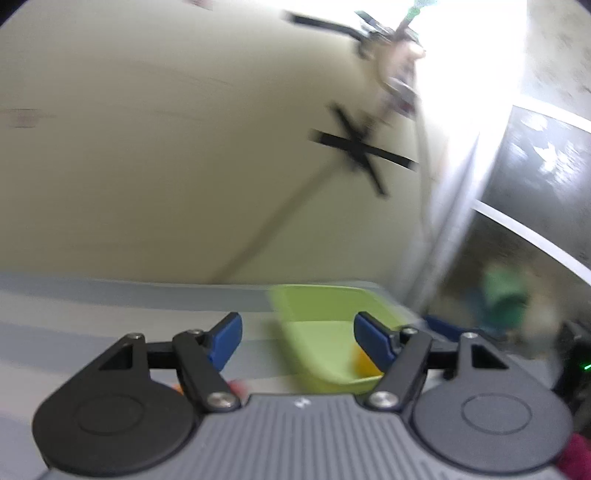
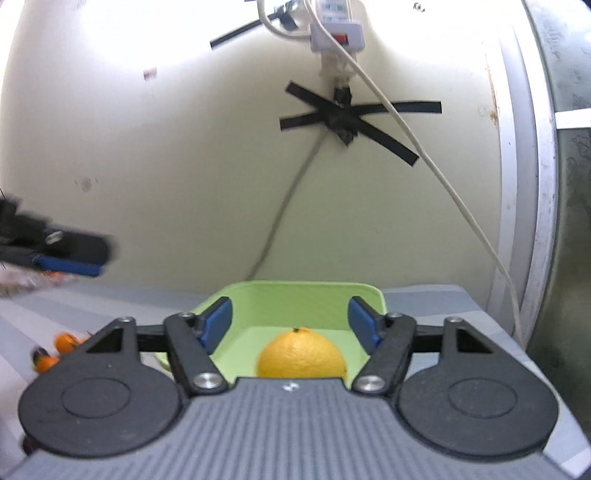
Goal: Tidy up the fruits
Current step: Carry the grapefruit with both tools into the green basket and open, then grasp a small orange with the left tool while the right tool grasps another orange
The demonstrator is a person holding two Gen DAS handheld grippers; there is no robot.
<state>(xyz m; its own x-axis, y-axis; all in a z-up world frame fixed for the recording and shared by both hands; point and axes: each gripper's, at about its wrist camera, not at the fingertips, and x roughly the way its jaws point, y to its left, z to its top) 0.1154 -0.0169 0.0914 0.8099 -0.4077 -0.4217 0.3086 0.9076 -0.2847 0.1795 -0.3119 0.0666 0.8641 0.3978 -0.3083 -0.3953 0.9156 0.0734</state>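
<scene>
A light green tray stands on the striped table against the wall. An orange lies inside it, just below and between my right gripper's open blue fingers, untouched. In the left wrist view the image is motion-blurred: the green tray sits ahead to the right, with a bit of the orange showing behind the right finger. My left gripper is open and empty. It also shows in the right wrist view, at the far left above the table.
Small orange fruits lie on the table at the left. A power strip with cables and black tape hangs on the wall behind the tray. The table's right edge runs beside a window frame.
</scene>
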